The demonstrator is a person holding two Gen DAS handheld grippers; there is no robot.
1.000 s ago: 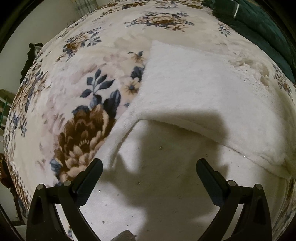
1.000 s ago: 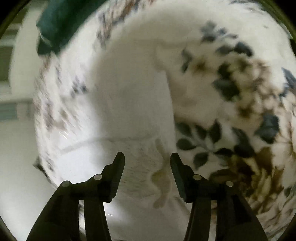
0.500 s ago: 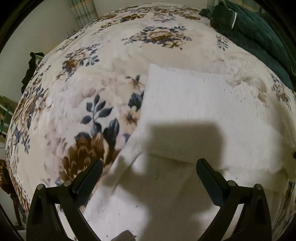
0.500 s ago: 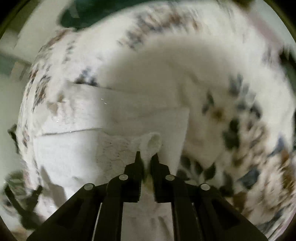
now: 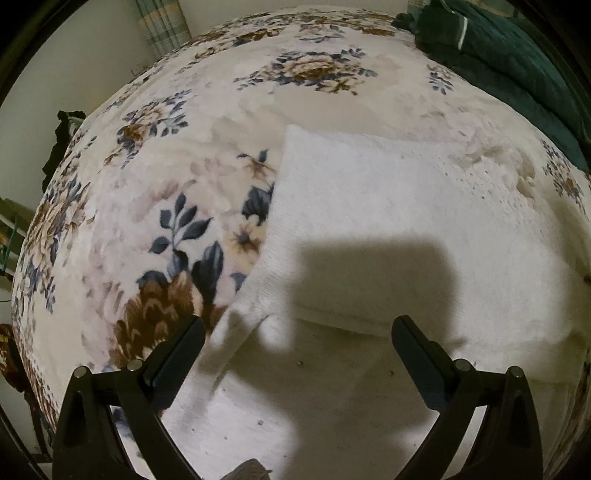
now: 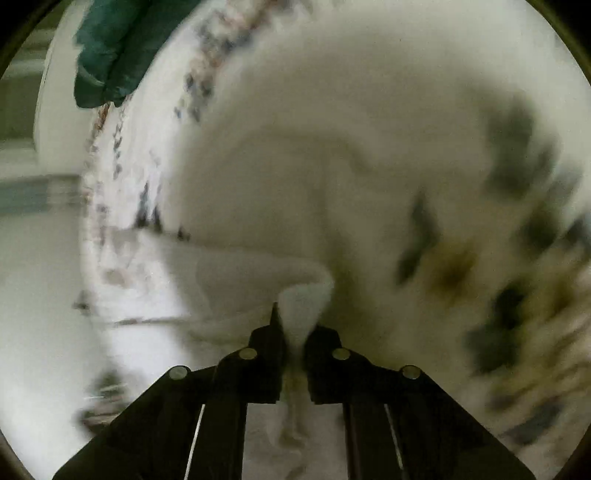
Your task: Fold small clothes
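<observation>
Lying across a floral blanket [image 5: 177, 192], the white garment [image 5: 388, 221] fills the middle and right of the left wrist view, its upper layer folded over a lower one along a soft edge that runs just ahead of the fingertips. The left gripper [image 5: 297, 332] hangs above that lower layer with its jaws spread wide and nothing between them; its blocky shadow falls on the cloth. This view is sharp enough to show the knit texture, small dark specks on the fabric, a dark green blanket [image 5: 517, 55] heaped at the far right corner and a strip of striped curtain [image 5: 162, 26] at the top. The right wrist view gives what the left one lacks: the right gripper [image 6: 293, 332] pinched closed on a twisted corner of the white garment [image 6: 236, 273], the cloth rising in a narrow tuft from between the jaws. That view is heavily smeared, so the flower pattern [image 6: 517, 221] reads only as dark blotches and the garment's outline is hard to follow; the green blanket [image 6: 110, 55] appears at upper left. The garment's right edge is cut off in the left view, and which part of the garment is pinched cannot be told.
</observation>
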